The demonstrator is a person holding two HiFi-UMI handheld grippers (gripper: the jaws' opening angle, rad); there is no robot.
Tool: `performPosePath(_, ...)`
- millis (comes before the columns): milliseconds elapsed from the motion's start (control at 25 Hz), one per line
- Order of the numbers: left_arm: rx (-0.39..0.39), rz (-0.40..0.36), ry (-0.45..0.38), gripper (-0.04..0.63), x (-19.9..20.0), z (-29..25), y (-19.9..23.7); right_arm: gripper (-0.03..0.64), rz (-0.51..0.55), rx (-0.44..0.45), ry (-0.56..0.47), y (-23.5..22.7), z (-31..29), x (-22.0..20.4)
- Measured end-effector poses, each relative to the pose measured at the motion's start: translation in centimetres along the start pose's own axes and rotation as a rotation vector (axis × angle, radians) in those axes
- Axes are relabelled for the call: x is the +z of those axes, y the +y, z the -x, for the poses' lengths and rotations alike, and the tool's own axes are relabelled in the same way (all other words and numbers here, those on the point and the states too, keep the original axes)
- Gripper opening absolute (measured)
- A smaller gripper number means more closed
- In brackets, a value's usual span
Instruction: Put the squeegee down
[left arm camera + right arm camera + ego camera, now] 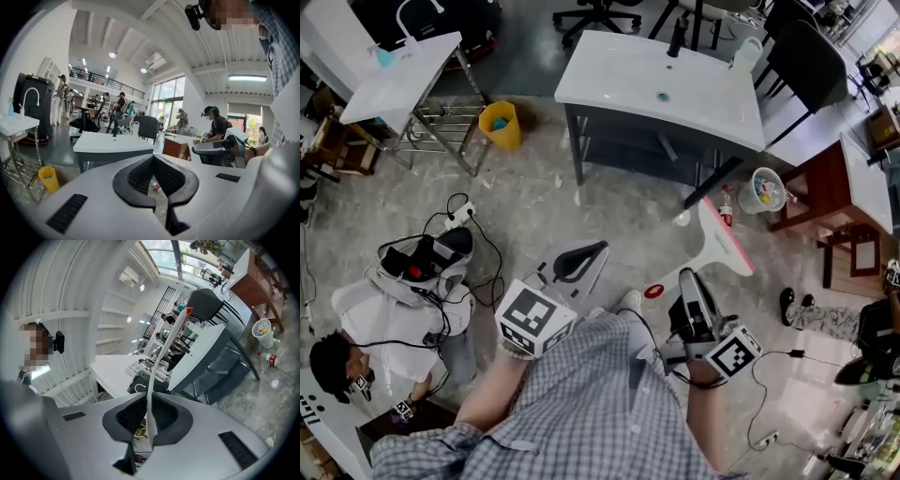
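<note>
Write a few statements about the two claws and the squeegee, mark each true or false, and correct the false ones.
1. The right claw is shut on the squeegee. True.
2. The left claw is wide open. False: it is shut, with nothing in it.
3. The squeegee lies on the white sink table. False: the right claw holds it up, off the sink table.
4. A yellow bin stands on the floor. True.
</note>
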State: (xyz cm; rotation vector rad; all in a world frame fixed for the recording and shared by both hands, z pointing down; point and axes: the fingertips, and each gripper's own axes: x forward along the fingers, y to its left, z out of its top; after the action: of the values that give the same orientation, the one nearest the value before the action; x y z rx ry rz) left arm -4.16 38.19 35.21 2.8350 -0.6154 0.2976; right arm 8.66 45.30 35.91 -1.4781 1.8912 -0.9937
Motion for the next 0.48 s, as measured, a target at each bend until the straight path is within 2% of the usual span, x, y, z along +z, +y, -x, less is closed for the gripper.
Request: performPosePath(480, 0.04, -0.036, 0.021, 0.005, 0.4, -3.0, 1.6, 0.032, -0.011, 0.019, 0.031, -2.7, -2.9, 2.5)
